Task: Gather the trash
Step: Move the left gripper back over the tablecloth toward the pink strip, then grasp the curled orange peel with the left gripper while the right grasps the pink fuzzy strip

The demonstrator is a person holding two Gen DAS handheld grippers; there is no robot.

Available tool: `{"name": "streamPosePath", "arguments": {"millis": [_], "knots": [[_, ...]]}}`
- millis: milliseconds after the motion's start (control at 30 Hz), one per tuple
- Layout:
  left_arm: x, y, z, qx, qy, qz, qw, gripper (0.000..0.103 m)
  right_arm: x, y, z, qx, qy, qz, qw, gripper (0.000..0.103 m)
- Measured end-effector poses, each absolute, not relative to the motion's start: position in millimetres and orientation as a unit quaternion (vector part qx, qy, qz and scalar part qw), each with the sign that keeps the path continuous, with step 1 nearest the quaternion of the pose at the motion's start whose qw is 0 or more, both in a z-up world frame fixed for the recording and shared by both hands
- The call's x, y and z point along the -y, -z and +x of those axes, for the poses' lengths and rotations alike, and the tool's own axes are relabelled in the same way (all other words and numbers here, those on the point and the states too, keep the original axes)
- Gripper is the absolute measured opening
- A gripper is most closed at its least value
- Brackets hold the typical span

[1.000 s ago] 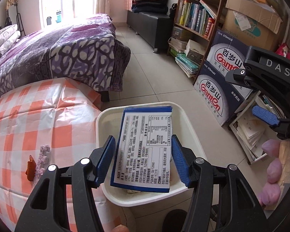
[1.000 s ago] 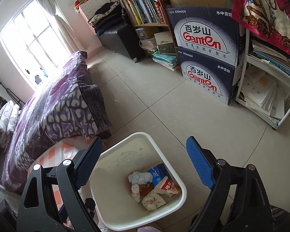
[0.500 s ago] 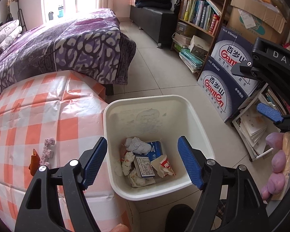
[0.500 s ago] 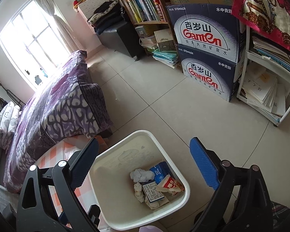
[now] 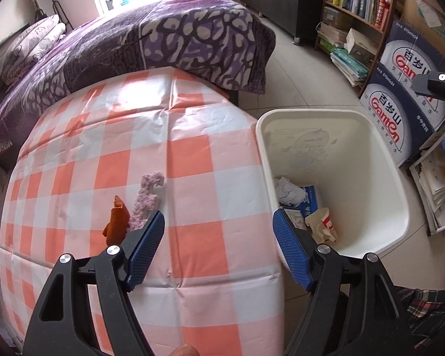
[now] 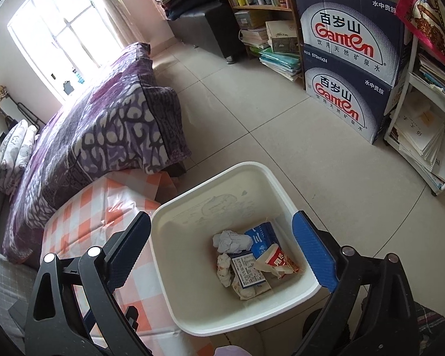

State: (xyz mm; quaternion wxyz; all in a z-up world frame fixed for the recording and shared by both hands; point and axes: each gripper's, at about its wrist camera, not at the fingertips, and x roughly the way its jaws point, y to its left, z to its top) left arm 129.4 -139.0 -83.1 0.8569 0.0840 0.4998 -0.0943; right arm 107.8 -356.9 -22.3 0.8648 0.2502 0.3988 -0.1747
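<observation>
A white trash bin (image 5: pixel 397 184) (image 6: pixel 246 175) stands on the floor beside a table with an orange-checked cloth (image 5: pixel 192 160) (image 6: pixel 74 216). In it lie crumpled paper (image 6: pixel 231 241), a blue carton (image 6: pixel 262 237), a printed box (image 6: pixel 247 270) and a red-and-white wrapper (image 6: pixel 277 262). On the cloth lie an orange scrap (image 5: pixel 117 221) and a pink fuzzy strip (image 5: pixel 148 191). My left gripper (image 5: pixel 218 234) is open and empty above the table edge, just right of those two. My right gripper (image 6: pixel 222 255) is open and empty above the bin.
A bed with a purple blanket (image 5: pixel 151 35) (image 6: pixel 103 124) stands behind the table. Stacked Ganten water boxes (image 6: pixel 347 59) (image 5: pixel 400 89), a bookshelf (image 5: pixel 356 0) and a white rack of papers (image 6: pixel 424 136) line the right side. Tiled floor (image 6: pixel 252 112) lies between.
My left gripper opened and let the printed box fall into the bin, then swung left over the table. The right gripper stayed open above the bin.
</observation>
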Motion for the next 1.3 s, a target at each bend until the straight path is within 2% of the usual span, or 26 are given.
{"name": "streamPosePath", "arguments": {"millis": [167, 333, 433, 533, 800, 900, 967, 1000, 1200, 1300], "knots": [[92, 101, 149, -0.535, 0.053, 0.051, 0.842, 0.074, 333, 28, 117, -0.418, 0.156, 0.226, 0.866, 0.092], [41, 114, 170, -0.566, 0.03, -0.026, 0.823, 0.073, 314, 34, 124, -0.433, 0.142, 0.209, 0.865, 0.092], [20, 123, 177, -0.579, 0.016, -0.048, 0.814, 0.066, 304, 37, 129, -0.441, 0.134, 0.199, 0.865, 0.092], [8, 129, 180, -0.587, 0.017, -0.069, 0.806, 0.064, 294, 40, 133, -0.447, 0.127, 0.188, 0.865, 0.092], [7, 133, 182, -0.581, 0.03, -0.049, 0.812, 0.06, 269, 50, 142, -0.464, 0.117, 0.162, 0.863, 0.092], [4, 133, 184, -0.577, 0.018, -0.03, 0.816, 0.044, 258, 55, 146, -0.472, 0.113, 0.153, 0.861, 0.092], [-2, 132, 183, -0.575, 0.013, -0.027, 0.818, 0.028, 249, 60, 149, -0.479, 0.109, 0.147, 0.859, 0.092], [-7, 132, 183, -0.575, 0.013, -0.033, 0.817, 0.024, 244, 62, 150, -0.483, 0.107, 0.144, 0.857, 0.092], [-42, 132, 178, -0.58, 0.026, -0.091, 0.809, 0.022, 205, 74, 158, -0.503, 0.078, 0.118, 0.853, 0.092], [-58, 130, 173, -0.584, 0.043, -0.115, 0.802, 0.026, 185, 79, 160, -0.512, 0.063, 0.107, 0.85, 0.092]]}}
